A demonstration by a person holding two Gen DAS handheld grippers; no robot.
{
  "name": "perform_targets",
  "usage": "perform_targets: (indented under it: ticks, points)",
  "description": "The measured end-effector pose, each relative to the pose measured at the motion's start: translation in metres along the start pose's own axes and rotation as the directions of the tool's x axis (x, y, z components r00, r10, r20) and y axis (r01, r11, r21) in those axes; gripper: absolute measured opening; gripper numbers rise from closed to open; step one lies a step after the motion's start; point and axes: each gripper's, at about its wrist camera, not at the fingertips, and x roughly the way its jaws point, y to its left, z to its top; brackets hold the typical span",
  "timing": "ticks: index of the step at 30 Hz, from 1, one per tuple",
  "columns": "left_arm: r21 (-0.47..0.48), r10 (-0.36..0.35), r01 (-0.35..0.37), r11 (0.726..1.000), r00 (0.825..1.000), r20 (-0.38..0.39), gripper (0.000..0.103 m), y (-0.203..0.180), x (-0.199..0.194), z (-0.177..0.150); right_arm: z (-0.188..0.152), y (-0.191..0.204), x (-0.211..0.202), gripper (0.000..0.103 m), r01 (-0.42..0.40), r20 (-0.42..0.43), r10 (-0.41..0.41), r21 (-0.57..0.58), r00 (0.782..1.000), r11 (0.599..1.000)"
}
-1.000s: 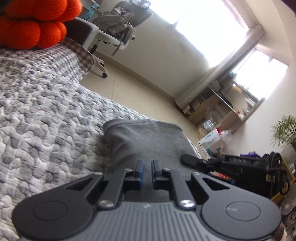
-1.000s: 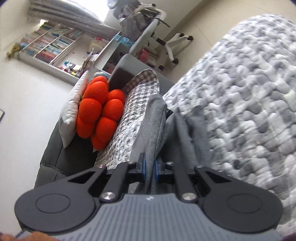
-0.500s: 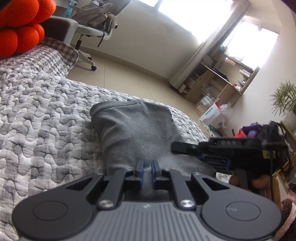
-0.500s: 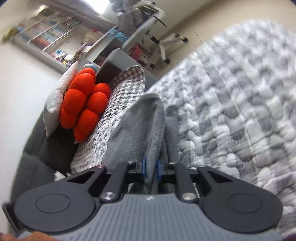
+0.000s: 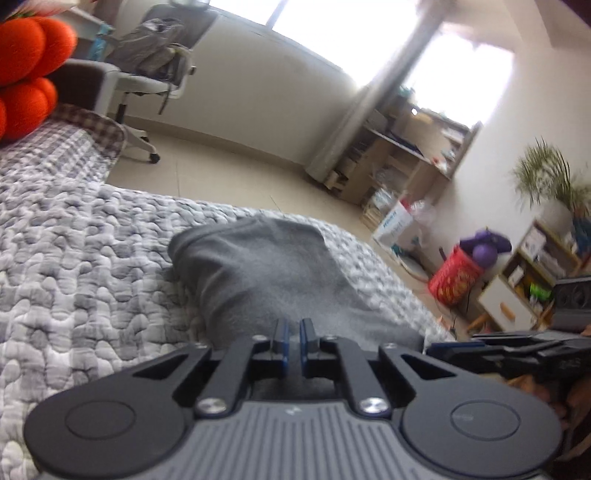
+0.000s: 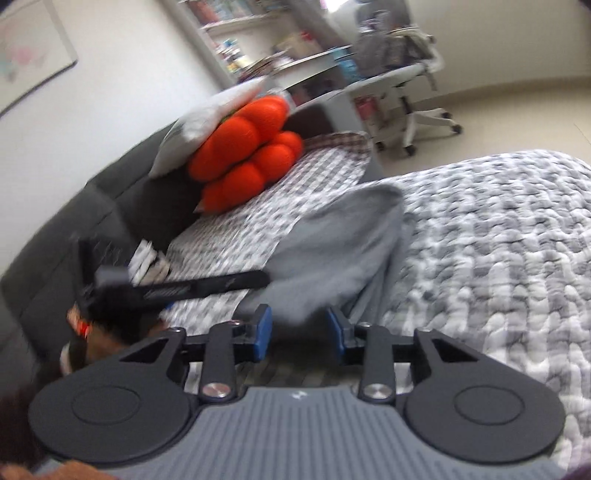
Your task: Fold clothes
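Left tongs [image 5: 291, 334] pinched narrow on grey garment [image 5: 266, 273] edge at 6 o'clock. Right tongs [image 6: 298, 332] spread wide, holding nothing, garment lying on quilt [image 6: 498, 240].

A grey quilted bed [image 5: 85, 266] carries a folded grey garment [image 5: 273, 280].

Right tool [image 6: 299, 334] spread wide — grey garment [image 6: 332, 251] just beyond.

Bright window [image 5: 310, 22], pale floor [image 5: 229, 181], white office chair [image 5: 147, 85].
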Motion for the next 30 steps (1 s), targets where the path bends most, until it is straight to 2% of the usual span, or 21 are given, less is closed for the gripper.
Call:
perform_targets:
  ticks: [6,10,14,24,27,30]
  points:
    - [-0.017,-0.02,0.02,1.0,1.0,-0.008,0.005,0.005,0.007,0.001,-0.017,0.028,0.027,0.033,-0.022,-0.062,0.015,-0.113,0.998,0.993]
    - [-0.042,-0.035,0.034,0.999,0.999,-0.017,0.005,0.009,0.01,0.002,-0.024,0.036,0.051,0.029,0.022,-0.067,-0.033,-0.158,0.997,0.987]
    - [-0.049,-0.045,0.043,0.998,0.999,-0.028,0.005,0.01,0.016,0.003,-0.022,0.038,0.068,0.026,0.041,-0.05,-0.051,-0.179,0.997,0.983]
    - [-0.075,-0.07,0.067,0.995,0.996,-0.049,0.001,0.008,0.033,-0.003,-0.018,0.053,0.095,0.026,0.018,-0.104,-0.039,-0.201,0.994,0.979]
    - [-0.056,-0.064,0.061,0.997,0.997,-0.051,0.001,0.004,0.035,-0.006,-0.022,0.056,0.111,0.017,0.014,-0.162,-0.048,-0.207,0.986,0.978]
    - [-0.048,-0.061,0.059,0.997,0.997,-0.051,0.001,0.003,0.035,-0.007,-0.026,0.064,0.112,0.017,0.037,-0.145,-0.077,-0.26,0.986,0.965]
